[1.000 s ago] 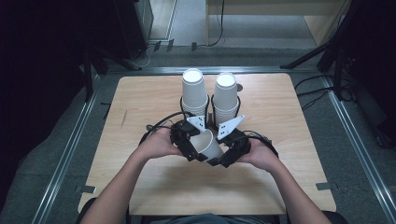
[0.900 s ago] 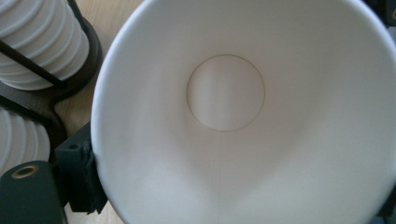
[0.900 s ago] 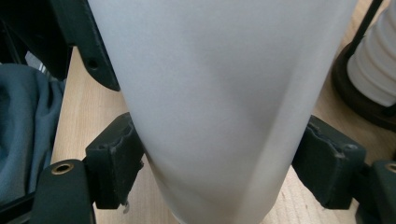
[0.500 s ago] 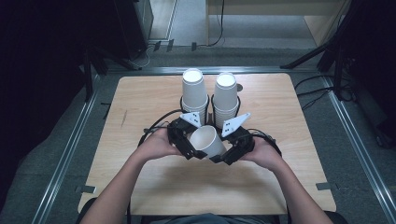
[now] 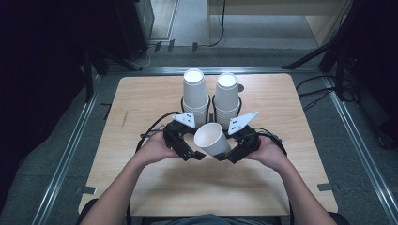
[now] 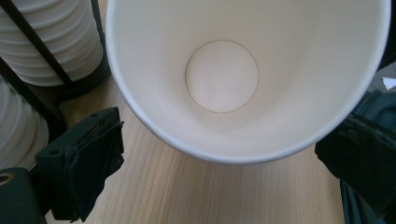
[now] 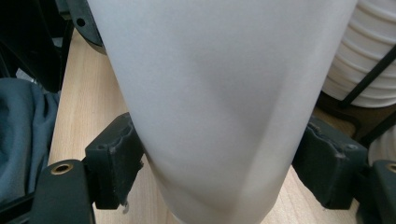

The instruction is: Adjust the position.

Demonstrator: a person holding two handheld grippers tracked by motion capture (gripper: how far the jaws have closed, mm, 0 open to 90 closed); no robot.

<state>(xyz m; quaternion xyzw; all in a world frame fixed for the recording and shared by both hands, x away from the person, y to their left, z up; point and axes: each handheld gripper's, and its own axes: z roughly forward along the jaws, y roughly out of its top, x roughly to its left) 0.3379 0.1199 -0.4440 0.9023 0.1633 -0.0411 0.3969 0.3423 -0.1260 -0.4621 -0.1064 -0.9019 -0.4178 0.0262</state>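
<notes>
Cup [image 5: 212, 139] lay tilted between both grippers above the table [image 5: 141, 98], mouth toward left gripper [image 5: 196, 154] (jaws just opened wide, clear of rim); right gripper [image 5: 224, 157] clamped its lower wall.

Two cup stacks [image 5: 195, 96], one loose cup [image 5: 212, 139]

Paper cup [image 5: 212, 139] lies tilted between both tongs — two cup stacks [image 5: 195, 96] stand just behind.

In the left gripper view the paper cup [image 6: 247, 84] is cut off by the top edge. In the right gripper view its rim and base lie outside the picture, and the cup hides the table beyond the right gripper [image 7: 224, 182].
</notes>
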